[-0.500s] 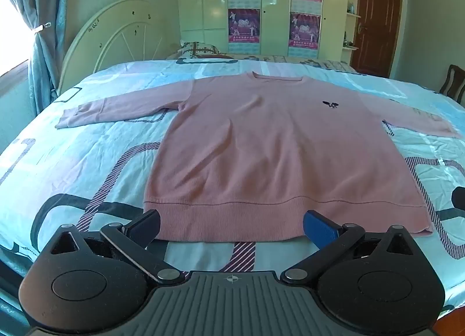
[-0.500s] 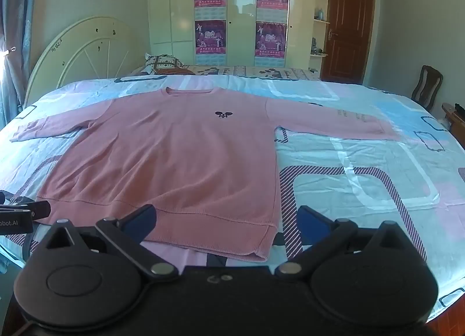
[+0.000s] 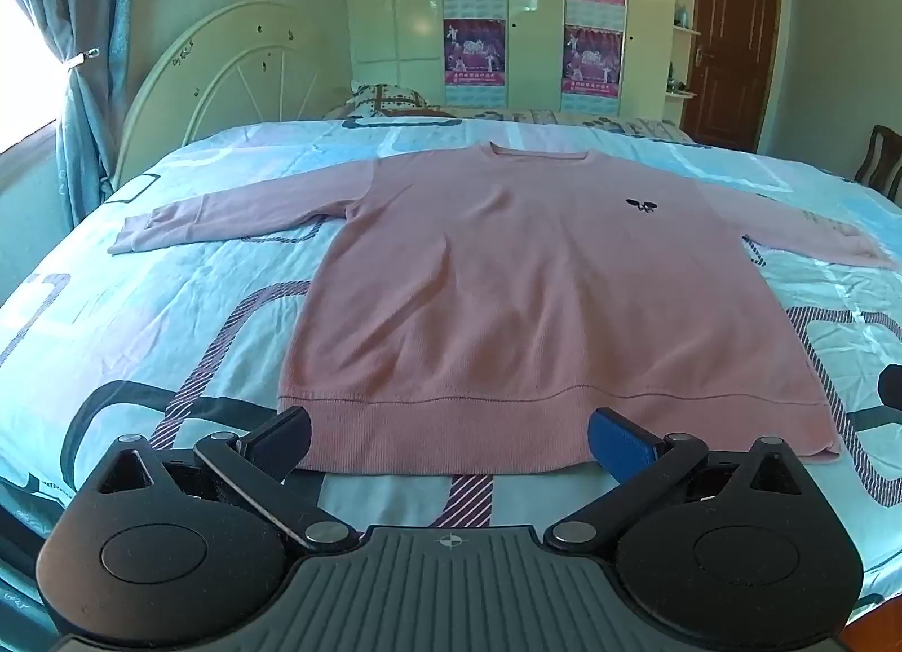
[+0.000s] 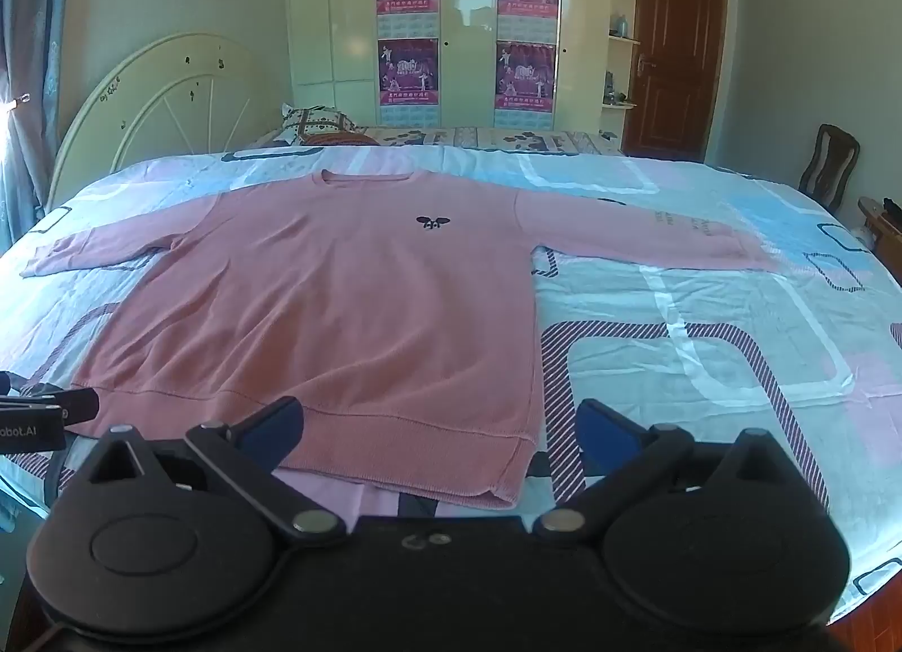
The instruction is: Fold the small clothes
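Sweater [image 3: 524, 302] lies flat on bed [image 3: 169, 313]; pillow [image 3: 389, 99] behind, apparently.

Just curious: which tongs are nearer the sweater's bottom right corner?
Right. The right tongs hover open around that corner of the pink sweater; the left tongs, also open, face the hem's left half.

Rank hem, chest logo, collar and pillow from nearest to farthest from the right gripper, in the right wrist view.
1. Hem, just ahead of the right gripper.
2. Logo, mid-chest.
3. Collar, far end of the sweater.
4. Pillow, by the headboard.
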`<move>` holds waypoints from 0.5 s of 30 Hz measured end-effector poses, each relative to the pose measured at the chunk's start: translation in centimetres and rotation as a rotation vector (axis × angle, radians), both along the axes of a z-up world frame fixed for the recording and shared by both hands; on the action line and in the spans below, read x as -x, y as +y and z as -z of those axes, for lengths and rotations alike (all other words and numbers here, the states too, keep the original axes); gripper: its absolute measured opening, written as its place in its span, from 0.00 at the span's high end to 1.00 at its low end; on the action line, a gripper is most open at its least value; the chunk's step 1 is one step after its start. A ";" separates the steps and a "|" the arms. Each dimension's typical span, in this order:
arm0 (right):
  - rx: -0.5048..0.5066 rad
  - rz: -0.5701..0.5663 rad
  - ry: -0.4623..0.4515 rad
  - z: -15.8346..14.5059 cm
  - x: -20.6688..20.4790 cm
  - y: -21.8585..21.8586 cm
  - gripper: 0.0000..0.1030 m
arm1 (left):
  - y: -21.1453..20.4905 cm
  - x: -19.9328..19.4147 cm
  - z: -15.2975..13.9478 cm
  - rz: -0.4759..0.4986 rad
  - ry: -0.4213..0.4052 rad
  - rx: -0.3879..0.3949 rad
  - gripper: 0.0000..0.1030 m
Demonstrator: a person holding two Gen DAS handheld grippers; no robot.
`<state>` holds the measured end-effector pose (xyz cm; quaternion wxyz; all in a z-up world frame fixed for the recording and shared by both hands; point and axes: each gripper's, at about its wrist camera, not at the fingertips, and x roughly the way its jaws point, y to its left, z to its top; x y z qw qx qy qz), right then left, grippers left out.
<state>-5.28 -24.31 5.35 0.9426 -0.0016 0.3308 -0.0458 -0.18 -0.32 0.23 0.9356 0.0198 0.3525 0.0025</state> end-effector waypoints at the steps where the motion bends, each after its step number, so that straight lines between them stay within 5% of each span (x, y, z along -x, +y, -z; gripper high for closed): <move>1: 0.001 0.001 0.000 0.0 0.0 0.0 0.00 | 0.0 0.0 0.0 0.001 0.000 0.000 0.00; 15: -0.003 0.000 0.001 -0.3 0.1 -0.4 0.00 | -0.4 -0.3 -0.2 0.004 -0.010 -0.007 0.00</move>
